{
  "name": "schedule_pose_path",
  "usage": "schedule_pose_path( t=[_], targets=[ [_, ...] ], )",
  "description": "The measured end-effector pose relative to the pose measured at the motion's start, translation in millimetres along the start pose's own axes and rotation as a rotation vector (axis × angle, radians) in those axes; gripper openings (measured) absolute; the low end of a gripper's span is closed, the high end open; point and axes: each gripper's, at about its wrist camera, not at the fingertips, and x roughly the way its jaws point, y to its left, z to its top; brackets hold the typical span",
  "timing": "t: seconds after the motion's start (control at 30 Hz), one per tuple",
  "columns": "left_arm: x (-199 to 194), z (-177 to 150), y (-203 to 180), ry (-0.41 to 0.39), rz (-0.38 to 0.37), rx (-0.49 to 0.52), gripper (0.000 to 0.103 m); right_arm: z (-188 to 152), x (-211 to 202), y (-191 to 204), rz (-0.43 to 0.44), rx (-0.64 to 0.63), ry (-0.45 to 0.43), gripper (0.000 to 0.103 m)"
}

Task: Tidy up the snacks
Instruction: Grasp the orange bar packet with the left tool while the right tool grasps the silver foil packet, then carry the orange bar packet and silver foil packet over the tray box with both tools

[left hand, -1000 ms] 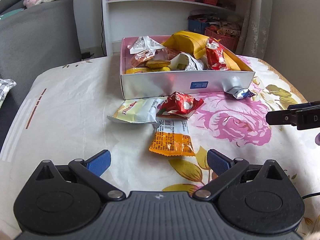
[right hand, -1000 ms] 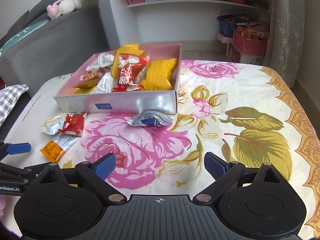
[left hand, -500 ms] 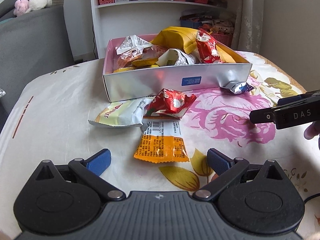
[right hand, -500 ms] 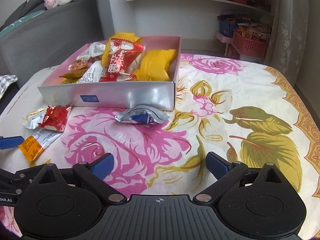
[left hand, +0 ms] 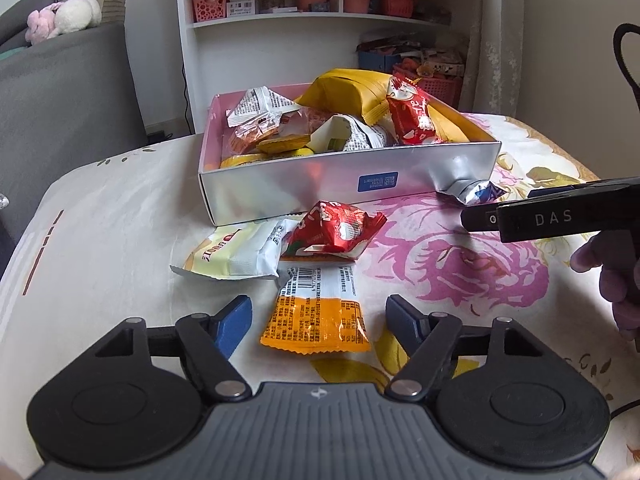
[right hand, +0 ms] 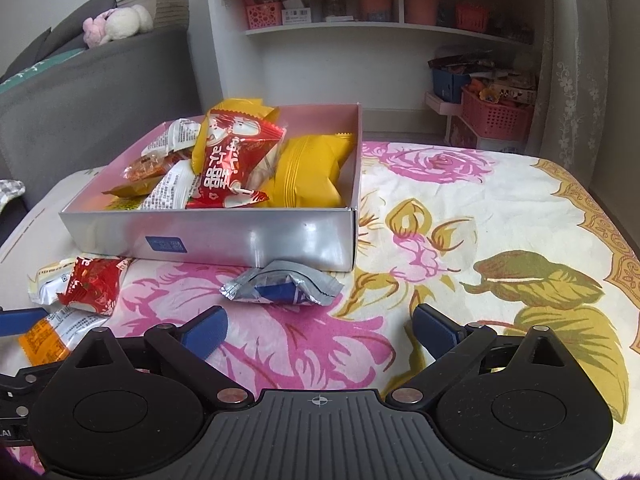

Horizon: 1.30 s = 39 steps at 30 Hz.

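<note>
Jaws of the left gripper [left hand: 316, 314] have been closing around the orange packet [left hand: 316, 312], not yet pinching; right gripper [right hand: 318, 328] jaws spread, silver packet [right hand: 282, 286] at 12 o'clock.

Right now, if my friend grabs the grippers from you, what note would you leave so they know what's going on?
Left gripper: jaws have just been closing around the orange packet on the table, pads not touching it yet.
Right gripper: open, empty, just short of the silver-blue packet in front of the box.
Silver box: already holds several snacks, including a yellow pack and a red one.
Left to do: four packets lie outside it: the orange one, a red one, a white-yellow one and the silver-blue one.
</note>
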Motion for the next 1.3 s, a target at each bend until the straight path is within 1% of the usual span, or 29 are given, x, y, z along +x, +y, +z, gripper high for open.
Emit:
schedule_pose_path(
  t=[0.33, 0.4, 0.5, 0.6, 0.67, 0.73, 0.8, 0.83, 0.87, 0.93, 1.07, 1.3],
  targets=[
    [0, 3, 6, -0.001, 0.003, -0.032, 0.051, 7, 9, 9, 0.017, -0.001, -0.012, 0.099],
    [0, 3, 7, 0.001, -0.002, -0.035, 0.046, 7, 10, 10, 0.013, -0.006, -0.014, 0.097],
    [-1, 4, 8, 0.003, -0.008, -0.038, 0.043, 8, 10, 11, 0.004, -0.008, -0.021, 0.089],
    [-2, 4, 8, 0.006, -0.011, -0.040, 0.042, 10, 10, 11, -0.004, -0.007, -0.026, 0.078],
    [-2, 4, 9, 0.007, -0.013, -0.043, 0.041, 11, 10, 11, -0.008, -0.017, -0.025, 0.068],
    [-3, 4, 9, 0.009, -0.012, -0.044, 0.040, 11, 9, 12, -0.011, -0.039, -0.025, 0.061],
    [-3, 5, 9, 0.011, -0.012, -0.045, 0.039, 12, 9, 11, -0.007, -0.035, -0.022, 0.057],
    [-3, 5, 8, 0.012, -0.012, -0.046, 0.039, 13, 8, 11, -0.007, -0.033, -0.019, 0.051],
    [-4, 5, 8, 0.014, -0.013, -0.047, 0.039, 14, 8, 10, -0.003, -0.030, -0.015, 0.049],
    [-4, 5, 8, 0.018, -0.017, -0.053, 0.039, 15, 7, 10, -0.001, -0.023, -0.009, 0.045],
    [-5, 7, 8, 0.029, -0.022, -0.063, 0.038, 16, 6, 9, 0.007, -0.004, 0.001, 0.042],
    [-10, 8, 10, 0.049, -0.033, -0.102, 0.037, 19, -1, 10, 0.046, 0.033, 0.031, 0.040]
  ],
)
